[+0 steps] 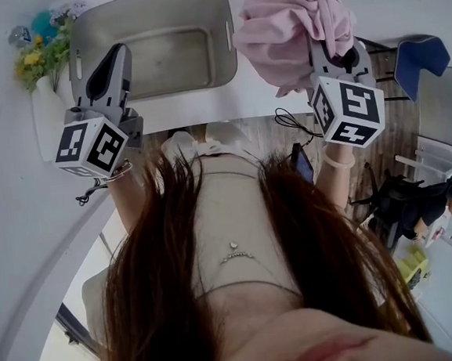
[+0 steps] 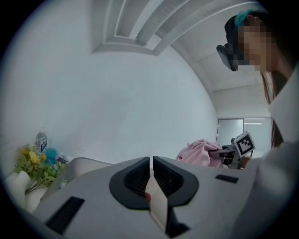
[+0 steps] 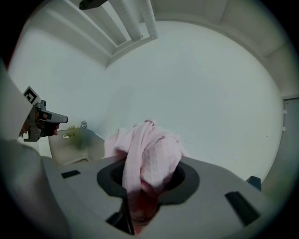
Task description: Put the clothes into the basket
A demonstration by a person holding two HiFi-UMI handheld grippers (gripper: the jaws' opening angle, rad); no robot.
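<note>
Roughly at the nine o'clock side of the head view stands a vase of flowers on the white table. Just beside it the left gripper hangs over the near-left corner of the basket. Its jaws are pressed together with nothing between them, and it looks to have no part in the coming move.

The basket lies open and empty-looking, its long axis running from nine to three o'clock.

Past its right rim, at about three o'clock from it, the pink garment is bunched and lifted off the table. The right gripper has its jaws pinched on a fold, and loose cloth spills over the front of them.

So the load sits just beside the basket's short right end, not yet over the opening. The right hand, the nearer one, would need to carry the garment toward nine o'clock, across that rim, before letting go. Trailing cloth could catch on the rim if it is carried too low.
</note>
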